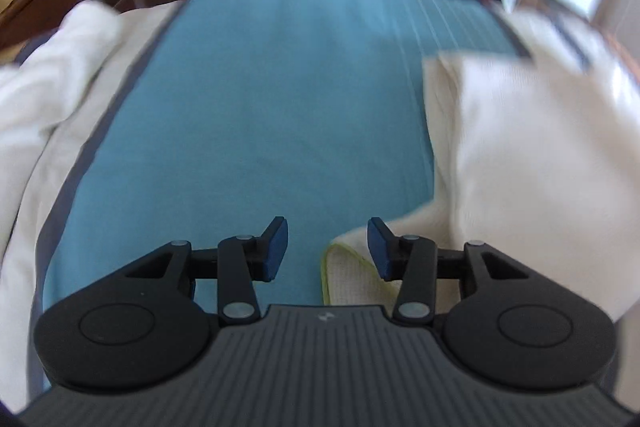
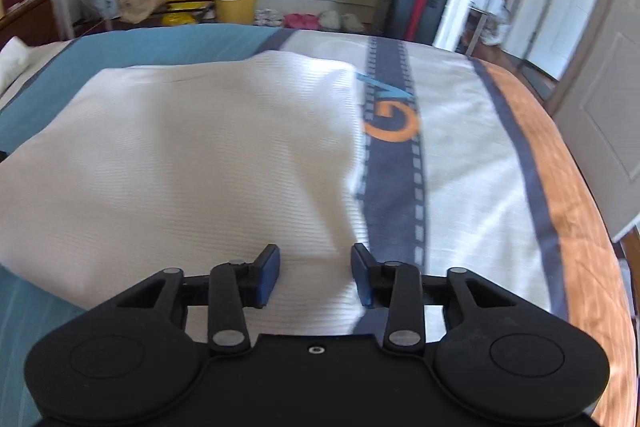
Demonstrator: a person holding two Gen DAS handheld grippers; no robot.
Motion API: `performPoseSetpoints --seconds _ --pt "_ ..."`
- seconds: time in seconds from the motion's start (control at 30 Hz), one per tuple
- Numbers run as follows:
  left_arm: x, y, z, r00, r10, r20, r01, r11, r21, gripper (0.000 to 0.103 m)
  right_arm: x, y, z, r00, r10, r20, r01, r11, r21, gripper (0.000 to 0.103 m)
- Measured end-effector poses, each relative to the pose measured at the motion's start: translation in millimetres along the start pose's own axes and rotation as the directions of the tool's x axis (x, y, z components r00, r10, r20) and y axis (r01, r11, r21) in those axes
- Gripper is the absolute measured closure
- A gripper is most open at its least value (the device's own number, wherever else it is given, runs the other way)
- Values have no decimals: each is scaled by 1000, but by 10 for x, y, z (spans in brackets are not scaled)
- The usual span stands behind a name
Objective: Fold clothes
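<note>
Cream garment [image 2: 180, 155], bedspread [image 2: 460, 155] lettering unreadable, both claws parted

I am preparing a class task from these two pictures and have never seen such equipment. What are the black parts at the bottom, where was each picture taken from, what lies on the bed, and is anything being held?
No robot here: a person holds a two-finger gripper in each hand, each carrying a camera that looks forward along its fingers. One picture comes from the left gripper, the other from the right gripper. Both are open and hold nothing. On the bed lies a cream garment, ribbed, partly folded, over a blue, white and orange cover. The left view shows its yellow-green edged end and more white cloth at the far left.
</note>
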State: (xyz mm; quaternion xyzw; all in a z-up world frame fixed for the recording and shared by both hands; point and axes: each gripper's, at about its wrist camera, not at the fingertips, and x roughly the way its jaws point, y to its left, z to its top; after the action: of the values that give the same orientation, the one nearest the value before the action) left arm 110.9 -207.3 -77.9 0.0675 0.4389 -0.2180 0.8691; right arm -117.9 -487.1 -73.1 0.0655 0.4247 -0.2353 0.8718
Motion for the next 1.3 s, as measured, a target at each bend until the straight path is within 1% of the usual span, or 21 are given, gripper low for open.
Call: performPoseSetpoints --seconds 0.03,0.1,0.17,0.23,0.3,0.37,0.43,0.53,0.57,0.6,0.7,0.73,0.77,0.83,0.87,0.93,1.03,1.1,1.2,1.23,1.3 --pt "-153 -3 1 999 -19 49 20 999 -27 56 -7 -77 -3 1000 -5 -3 5 1000 25 46" --pt "-451 -84 -30 986 -102 133 107 994 -29 42 -29 -201 -5 1000 14 -12 -14 998 56 46" --pt "-608 -197 -113 968 -194 161 200 980 -18 30 -55 -294 3 1000 19 -21 -17 996 93 46" --pt "-618 -313 -243 955 -268 124 273 962 -24 30 -92 -369 9 999 30 -27 -26 990 137 46" --pt "-543 -408 -391 950 -312 33 313 948 -55 30 -134 -428 -8 998 54 -29 -48 982 182 45" --pt "-562 -534 -510 935 -354 -17 353 935 -37 30 -106 -412 -76 991 127 -45 -114 966 233 45" --pt "-611 -694 -583 914 -403 -48 405 914 18 30 -78 -396 -144 978 201 -56 -177 942 284 45" --pt "-546 -843 -727 871 -478 -111 480 877 -11 26 -35 -372 -245 949 309 -66 -267 894 360 44" --pt "-473 -872 -778 866 -481 -135 482 876 -28 26 -21 -364 -279 936 345 -67 -295 874 386 44" --pt "-396 -890 -812 871 -465 -157 465 884 -39 26 -7 -356 -313 923 380 -67 -322 853 411 44" --pt "-294 -906 -884 914 -368 -169 372 928 -7 26 36 -332 -415 874 482 -61 -396 781 483 43" --pt "-289 -897 -894 922 -353 -158 358 934 -2 26 50 -324 -449 856 514 -57 -419 753 507 43" --pt "-277 -880 -901 927 -345 -148 348 937 -5 26 64 -316 -483 836 546 -53 -440 725 530 43" --pt "-220 -811 -900 924 -359 -133 356 933 -50 26 100 -291 -544 794 606 -42 -478 666 572 41" --pt "-203 -781 -904 925 -360 -120 353 933 -74 26 144 -243 -542 779 625 -42 -489 649 583 41" --pt "-199 -697 -901 930 -356 -90 346 932 -110 26 173 -181 -533 783 621 -19 -492 638 592 41" --pt "-181 -615 -875 931 -360 -67 347 926 -149 26 234 -164 -509 817 577 -5 -461 658 595 37" --pt "-159 -592 -867 930 -362 -65 347 923 -165 25 276 -172 -508 830 557 3 -445 660 605 37" --pt "-181 -601 -859 931 -362 -49 350 922 -163 25 309 -207 -527 832 553 42 -445 620 647 36" --pt "-216 -620 -854 931 -364 -34 355 923 -150 25 245 -125 -498 837 545 46 -456 648 610 36" --pt "-279 -684 -847 927 -376 -11 372 921 -115 15 118 39 -438 846 530 55 -474 701 532 33"
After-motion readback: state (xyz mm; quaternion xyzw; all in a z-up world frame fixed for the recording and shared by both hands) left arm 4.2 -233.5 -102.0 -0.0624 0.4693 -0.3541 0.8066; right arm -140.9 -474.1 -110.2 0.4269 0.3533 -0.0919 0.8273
